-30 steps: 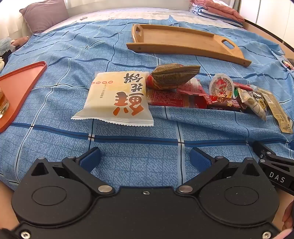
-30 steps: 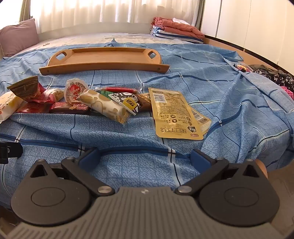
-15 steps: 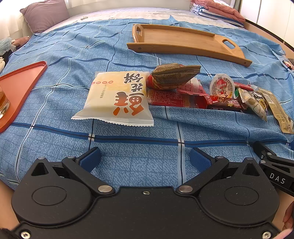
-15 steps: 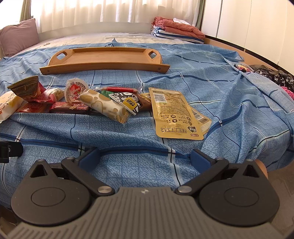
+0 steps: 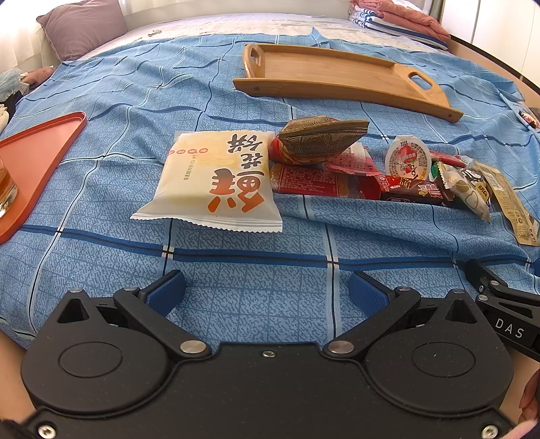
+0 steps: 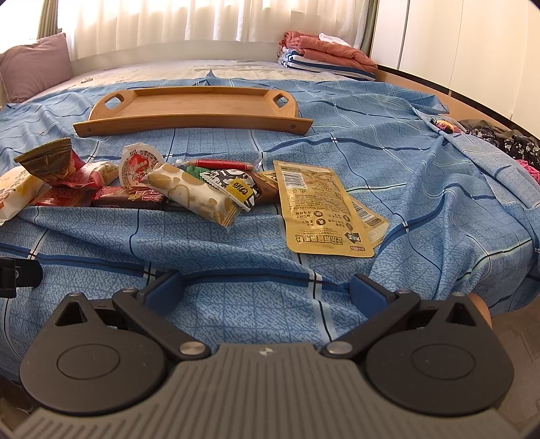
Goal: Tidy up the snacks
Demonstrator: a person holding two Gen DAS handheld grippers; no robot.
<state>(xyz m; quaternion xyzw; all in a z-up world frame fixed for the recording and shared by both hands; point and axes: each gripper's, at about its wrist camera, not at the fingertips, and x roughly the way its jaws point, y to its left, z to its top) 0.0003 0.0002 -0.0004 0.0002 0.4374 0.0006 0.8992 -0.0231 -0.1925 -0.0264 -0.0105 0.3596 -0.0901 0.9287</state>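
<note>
Several snack packets lie in a row on the blue checked bedspread. In the left wrist view a white bun packet lies nearest, then a brown patterned bag, red wrappers and a round jelly cup. In the right wrist view the jelly cup, a cream bar and a flat gold pouch show. A wooden tray lies empty behind them. My left gripper and right gripper are open and empty, near the bed's front edge, short of the snacks.
An orange tray with a glass of drink sits at the left. A mauve pillow lies at the back left, folded bedding at the back right. The right gripper's side shows in the left view.
</note>
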